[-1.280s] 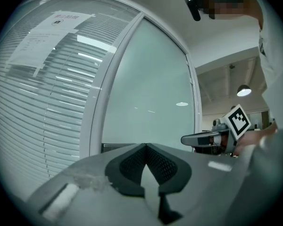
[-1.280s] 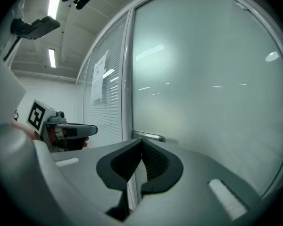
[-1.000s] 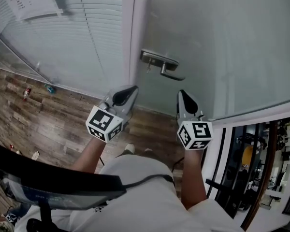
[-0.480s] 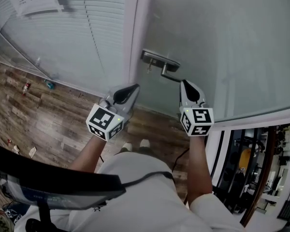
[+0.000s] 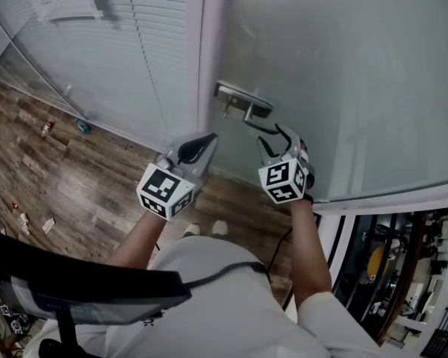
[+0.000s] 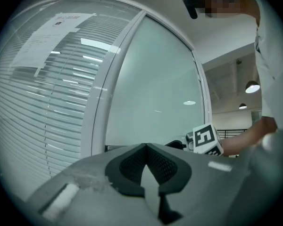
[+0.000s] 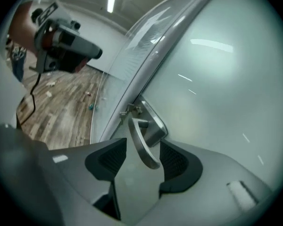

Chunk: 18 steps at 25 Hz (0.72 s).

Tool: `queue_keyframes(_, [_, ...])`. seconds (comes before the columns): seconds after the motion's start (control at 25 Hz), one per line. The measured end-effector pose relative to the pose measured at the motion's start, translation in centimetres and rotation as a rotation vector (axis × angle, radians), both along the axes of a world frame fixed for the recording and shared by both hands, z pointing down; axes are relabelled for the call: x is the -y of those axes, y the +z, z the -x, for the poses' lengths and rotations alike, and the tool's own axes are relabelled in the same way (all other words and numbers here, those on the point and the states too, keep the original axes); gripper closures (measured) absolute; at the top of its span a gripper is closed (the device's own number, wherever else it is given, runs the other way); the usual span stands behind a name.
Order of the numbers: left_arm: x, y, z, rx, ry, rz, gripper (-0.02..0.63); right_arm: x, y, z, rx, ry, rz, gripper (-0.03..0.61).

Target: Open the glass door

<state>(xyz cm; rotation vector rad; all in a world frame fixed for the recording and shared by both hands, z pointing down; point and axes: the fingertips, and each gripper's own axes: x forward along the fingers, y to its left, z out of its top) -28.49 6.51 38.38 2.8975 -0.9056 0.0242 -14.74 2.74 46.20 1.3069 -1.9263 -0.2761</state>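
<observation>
Since a second ago, the right gripper (image 5: 276, 142) has dropped from beside the door down to the handle (image 5: 255, 122), and it has rolled over so its marker cube now sits at a tilt. Its jaws have just been opening, and now they stand wide apart. The right gripper view shows the curved metal handle lying in the gap between them, nearer one pad than the other, but nothing is squeezing it yet. The handle sticks out from a small metal plate (image 5: 239, 95) on the glass door (image 5: 358, 73), close to the white door frame (image 5: 209, 43). The door looks to be standing a little way out from the frame already, but it is not wide open. The left gripper (image 5: 196, 146) has hardly moved. It waits low down in front of the frame, with its jaws together and nothing in them. It has no job right now. So the step in hand looks like getting hold of the handle. Next, the right jaws most likely need to close around the metal bar and hold it tight. Then the bar probably has to be pushed down, and the door swung open. The bar is smooth and shiny, so I think it could slip out if the grip is weak or sits too near the tip.
</observation>
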Motion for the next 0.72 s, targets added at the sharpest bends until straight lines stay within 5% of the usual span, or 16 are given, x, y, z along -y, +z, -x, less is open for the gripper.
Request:
queue_keyframes(0.28, [-0.8,0.5,-0.5,0.010,-0.030,0.025,0.611,1.4,2.8,-0.7,-0.231,-0.046,-0.001,0.359])
queue_keyframes(0.36, [-0.9,0.7,-0.4,0.015,-0.041,0.026,0.611,1.9,2.9,-0.9,-0.277,-0.039,-0.033,0.426])
queue_keyframes(0.72, [-0.7,0.7,0.4,0.033,-0.077,0.023,0.611,2.2,3.0,-1.0,-0.167,-0.017,-0.040,0.440])
